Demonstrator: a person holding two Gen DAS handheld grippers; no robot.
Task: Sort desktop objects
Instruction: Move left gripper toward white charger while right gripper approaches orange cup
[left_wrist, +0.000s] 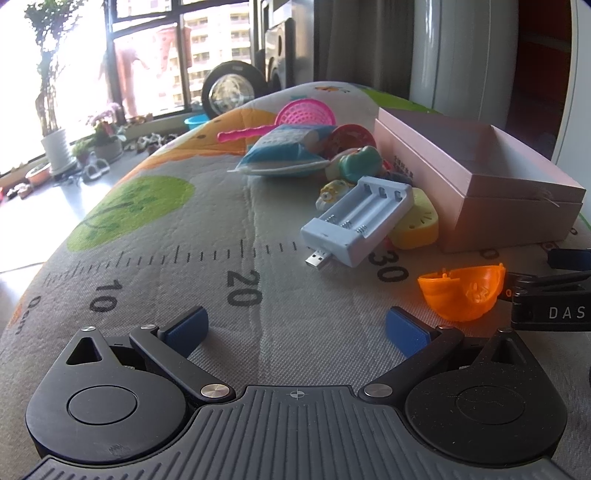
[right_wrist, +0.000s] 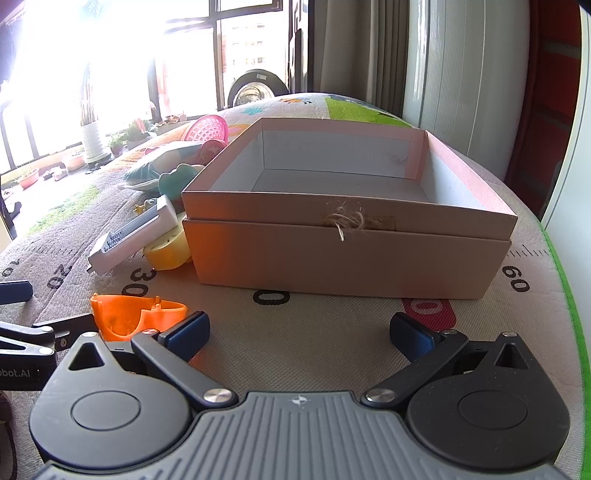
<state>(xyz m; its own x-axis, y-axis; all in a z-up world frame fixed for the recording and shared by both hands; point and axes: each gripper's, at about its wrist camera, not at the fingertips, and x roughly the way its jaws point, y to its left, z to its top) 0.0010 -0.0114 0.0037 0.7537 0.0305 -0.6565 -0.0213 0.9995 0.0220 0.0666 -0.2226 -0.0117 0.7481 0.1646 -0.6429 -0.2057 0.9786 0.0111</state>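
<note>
Right wrist view: both grippers' fingers (right_wrist: 410, 338) spread, holding nothing. Ahead sits the empty pink cardboard box (right_wrist: 347, 254); beside the left finger, an orange plastic half-shell (right_wrist: 136, 317). A careless reach could knock it away.

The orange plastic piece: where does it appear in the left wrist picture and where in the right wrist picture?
Left wrist view: the orange plastic piece lies at the lower right, on the mat near the printed 30.
Right wrist view: it lies at the lower left, just beyond the right gripper and its left finger.
Shared landmark: the pink box; the piece lies in front of its near left corner.
</note>
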